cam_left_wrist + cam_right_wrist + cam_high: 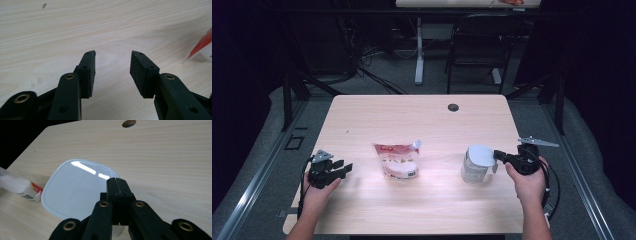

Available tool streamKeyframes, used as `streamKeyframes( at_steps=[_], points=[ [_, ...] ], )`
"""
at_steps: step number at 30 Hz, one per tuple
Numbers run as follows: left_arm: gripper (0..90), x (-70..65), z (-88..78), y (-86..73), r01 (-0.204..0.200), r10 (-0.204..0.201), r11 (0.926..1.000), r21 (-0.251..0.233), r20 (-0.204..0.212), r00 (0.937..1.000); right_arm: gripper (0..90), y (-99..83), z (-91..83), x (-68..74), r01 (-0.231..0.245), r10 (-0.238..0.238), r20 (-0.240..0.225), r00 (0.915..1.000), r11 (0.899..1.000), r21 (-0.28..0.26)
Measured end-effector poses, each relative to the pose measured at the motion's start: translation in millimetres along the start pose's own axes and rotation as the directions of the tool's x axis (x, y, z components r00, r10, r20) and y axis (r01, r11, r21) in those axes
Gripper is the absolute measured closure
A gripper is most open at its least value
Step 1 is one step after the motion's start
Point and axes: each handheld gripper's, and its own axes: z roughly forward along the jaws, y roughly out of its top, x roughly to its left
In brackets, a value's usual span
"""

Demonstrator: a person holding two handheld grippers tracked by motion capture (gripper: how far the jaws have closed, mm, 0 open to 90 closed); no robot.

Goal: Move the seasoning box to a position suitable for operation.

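High view: light wood counter (422, 120). 2 items on it. Container (476, 164), translucent w/ white lid, sits lower right of centre. Pouch (398, 161), red-and-white w/ spout, stands at frame centre, well apart from container.

Right gripper (498, 156): at right of frame, held by right hand (528, 181), pointing left at container. Fingers together, pads pressed flat against each other at the lid's right edge. Right gripper view: closed gripper (117, 185) sits over lower right part of the lid (75, 188); lid spreads to upper left of the fingers (113, 190). Whether the lid rim is pinched betw. pads, or just lies beneath them: cannot tell. Pouch (22, 188) at left edge of that view, beyond container.

Left gripper (346, 169): lower left of high view, in left hand (318, 194), low over the counter, pointing right toward pouch, gap betw. them. Left gripper view: gripper (112, 72) w/ fingers (88, 72) apart, bare wood betw. them, nothing gripped. Corner of pouch (203, 47) at right edge of frame, outside and beyond the right-hand finger, not touching.

Cable hole (453, 107) at upper centre of counter.
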Motion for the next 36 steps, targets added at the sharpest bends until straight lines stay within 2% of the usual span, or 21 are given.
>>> streamKeyframes(
  at_steps=[36],
  points=[
    [55.5,0.1,0.3,-0.1,-0.001,0.001,1.0000,-0.001,0.000,1.0000,90.0,-2.3,-0.5,-4.6,-0.023,0.023,-0.009,0.9997,1.000,-0.008]
  ],
)
